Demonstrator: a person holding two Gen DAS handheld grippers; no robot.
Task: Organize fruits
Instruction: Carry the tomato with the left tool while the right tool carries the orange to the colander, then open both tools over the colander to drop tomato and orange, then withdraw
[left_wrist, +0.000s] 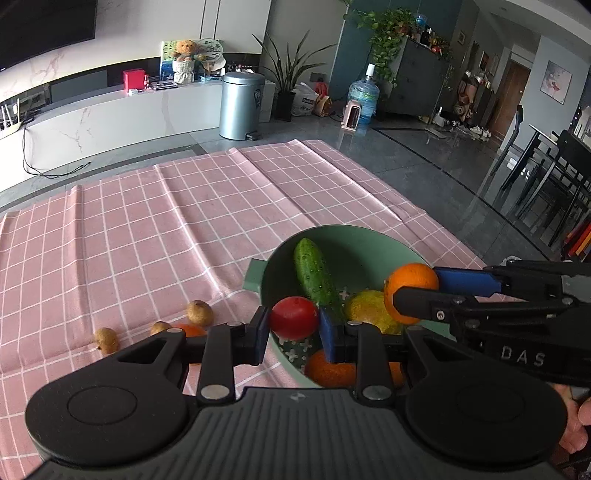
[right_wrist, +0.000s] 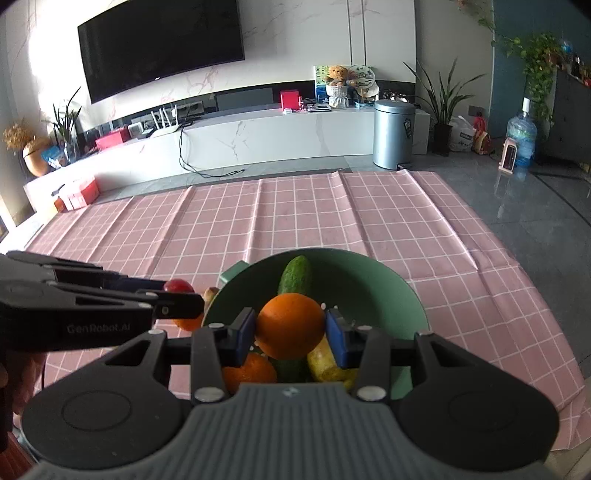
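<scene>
A green bowl (left_wrist: 369, 240) (right_wrist: 388, 288) on the pink checked cloth holds a cucumber (left_wrist: 314, 271) (right_wrist: 295, 275), a yellow fruit (left_wrist: 371, 310) (right_wrist: 327, 363) and an orange (left_wrist: 328, 369) (right_wrist: 251, 371). My left gripper (left_wrist: 294, 326) (right_wrist: 181, 293) is shut on a red tomato (left_wrist: 294, 317) (right_wrist: 177, 285) over the bowl's left rim. My right gripper (right_wrist: 290, 330) (left_wrist: 413, 291) is shut on an orange (right_wrist: 290, 325) (left_wrist: 408, 288) above the bowl.
Left of the bowl, three small brown fruits (left_wrist: 199, 312) (left_wrist: 106, 339) (left_wrist: 159, 326) and another orange (left_wrist: 188, 329) (right_wrist: 188, 323) lie on the cloth (left_wrist: 147, 240). The cloth's right edge (left_wrist: 424, 221) drops to the grey floor.
</scene>
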